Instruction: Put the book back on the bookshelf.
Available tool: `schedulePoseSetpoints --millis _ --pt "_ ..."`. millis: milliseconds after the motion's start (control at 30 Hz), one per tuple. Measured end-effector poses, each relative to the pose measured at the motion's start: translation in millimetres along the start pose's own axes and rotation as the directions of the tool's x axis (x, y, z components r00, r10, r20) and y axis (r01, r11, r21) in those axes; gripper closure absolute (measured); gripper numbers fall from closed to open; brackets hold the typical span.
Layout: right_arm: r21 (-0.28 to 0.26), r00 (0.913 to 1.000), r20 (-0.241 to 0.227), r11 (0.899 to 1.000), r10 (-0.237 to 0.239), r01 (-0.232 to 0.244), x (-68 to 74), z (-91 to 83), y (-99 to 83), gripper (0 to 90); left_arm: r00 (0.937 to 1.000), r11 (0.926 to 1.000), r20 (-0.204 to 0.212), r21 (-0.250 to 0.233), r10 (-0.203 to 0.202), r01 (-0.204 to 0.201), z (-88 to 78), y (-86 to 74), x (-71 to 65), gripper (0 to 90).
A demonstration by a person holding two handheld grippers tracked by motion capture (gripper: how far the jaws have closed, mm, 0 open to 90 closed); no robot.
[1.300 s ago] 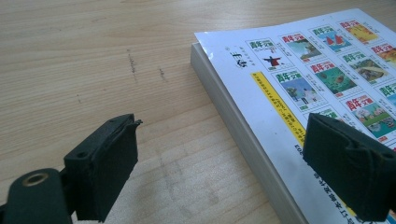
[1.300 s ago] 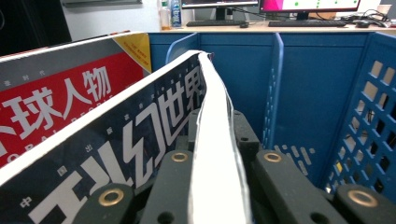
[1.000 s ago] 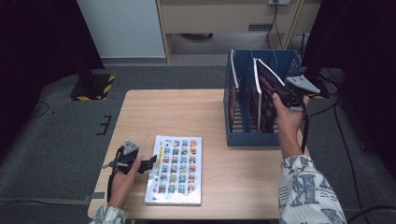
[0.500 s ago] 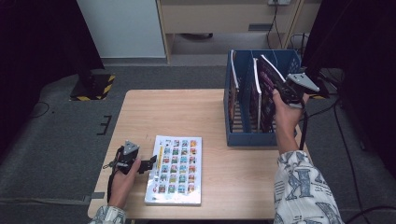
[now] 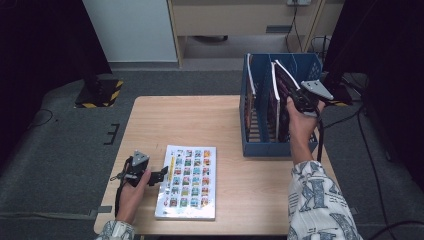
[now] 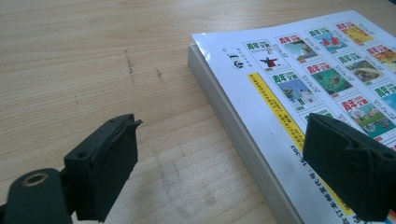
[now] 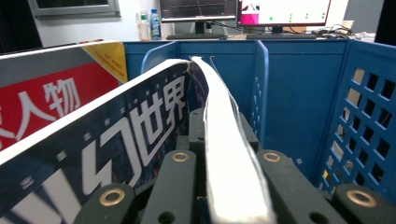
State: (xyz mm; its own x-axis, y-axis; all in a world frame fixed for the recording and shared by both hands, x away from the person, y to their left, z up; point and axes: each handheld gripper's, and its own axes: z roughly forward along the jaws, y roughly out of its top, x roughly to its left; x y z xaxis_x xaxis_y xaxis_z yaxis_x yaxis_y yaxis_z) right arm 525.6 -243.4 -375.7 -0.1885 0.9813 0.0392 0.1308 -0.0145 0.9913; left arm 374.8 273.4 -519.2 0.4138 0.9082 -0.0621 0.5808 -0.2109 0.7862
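Observation:
A white book (image 5: 187, 181) (image 6: 299, 93) with rows of small coloured pictures lies flat near the table's front edge. My left gripper (image 5: 159, 176) (image 6: 233, 168) stands open at the book's left side; one pad hangs over the cover, the other over bare wood. My right gripper (image 5: 295, 98) (image 7: 224, 186) is shut on the edge of a dark magazine (image 5: 284, 85) (image 7: 116, 144) with white lettering. That magazine leans tilted in the blue file rack (image 5: 260, 147) (image 7: 299, 93), its top bending leftward. A red magazine (image 7: 51, 102) stands behind it.
The blue rack sits at the table's right rear and holds another upright magazine (image 5: 250, 80) in its left slot. Bare wooden tabletop (image 5: 200, 125) lies between rack and book. Monitors and a bottle stand beyond the rack in the right gripper view.
The right hand has shifted slightly with the dark magazine, which now leans a little further over the rack. The left hand has stayed put by the book.

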Motion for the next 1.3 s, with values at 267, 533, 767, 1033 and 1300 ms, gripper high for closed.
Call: schedulePoseSetpoints --millis 267,533,767,1033,1300 --pt "0.001 0.9996 -0.029 1.000 0.003 -0.003 5.9 -7.9 -5.5 80.6 1.0000 1.0000 -0.002 0.001 0.007 -0.007 0.3 0.8 -1.7 9.5" --pt "0.008 0.9988 -0.048 1.000 0.006 -0.005 8.8 -11.2 -8.0 77.3 1.0000 1.0000 -0.002 0.002 0.008 -0.008 0.2 0.8 -1.5 9.5" --pt "0.013 0.9974 -0.072 1.000 0.002 -0.001 12.0 -14.4 -9.2 73.3 1.0000 1.0000 -0.001 0.000 0.007 -0.007 0.4 1.1 -2.4 9.5" --pt "0.033 0.9971 -0.075 0.999 -0.012 0.015 16.8 -23.8 -15.9 67.6 0.9998 0.9998 -0.003 0.002 0.019 -0.019 0.4 2.1 -3.3 9.5" --pt "0.037 0.9963 -0.081 0.999 -0.030 0.033 18.8 -33.4 -17.5 67.5 0.9998 0.9998 -0.002 0.004 0.017 -0.017 0.8 2.4 -3.9 9.5"
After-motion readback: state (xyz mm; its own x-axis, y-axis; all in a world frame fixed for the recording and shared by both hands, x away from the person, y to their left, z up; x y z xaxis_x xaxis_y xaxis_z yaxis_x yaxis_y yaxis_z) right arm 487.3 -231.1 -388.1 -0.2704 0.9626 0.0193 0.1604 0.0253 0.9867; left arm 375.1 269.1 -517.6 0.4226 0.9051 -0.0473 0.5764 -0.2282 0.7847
